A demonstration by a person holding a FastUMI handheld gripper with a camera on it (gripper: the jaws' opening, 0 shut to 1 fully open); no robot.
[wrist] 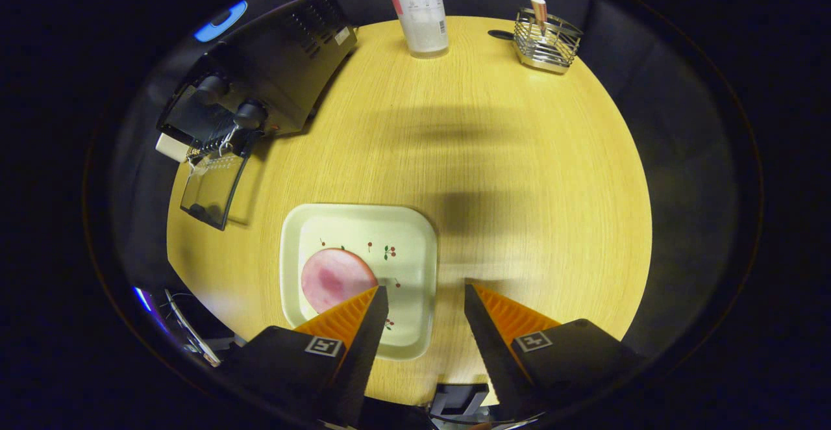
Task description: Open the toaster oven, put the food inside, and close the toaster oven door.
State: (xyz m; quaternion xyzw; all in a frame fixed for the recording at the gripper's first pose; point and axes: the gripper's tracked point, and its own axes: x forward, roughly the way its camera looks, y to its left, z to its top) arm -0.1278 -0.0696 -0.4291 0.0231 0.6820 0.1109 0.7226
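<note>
A black toaster oven (272, 66) stands at the far left corner of the round wooden table (519, 177), its glass door (211, 189) swung down open and a wire rack showing at its mouth. A pale square plate (415, 235) with small cherry prints lies just ahead of my fingers, and a round pink slice of food (334, 277) rests on its left half. My gripper (423, 288) hovers above the plate's near right edge, open, with nothing between its fingers. The left fingertip (373, 300) overlaps the slice's near edge in the view.
A clear bottle (422, 14) with a white label stands at the far edge of the table. To its right sits a wire basket (545, 43) holding a small utensil. The table's right half is bare wood.
</note>
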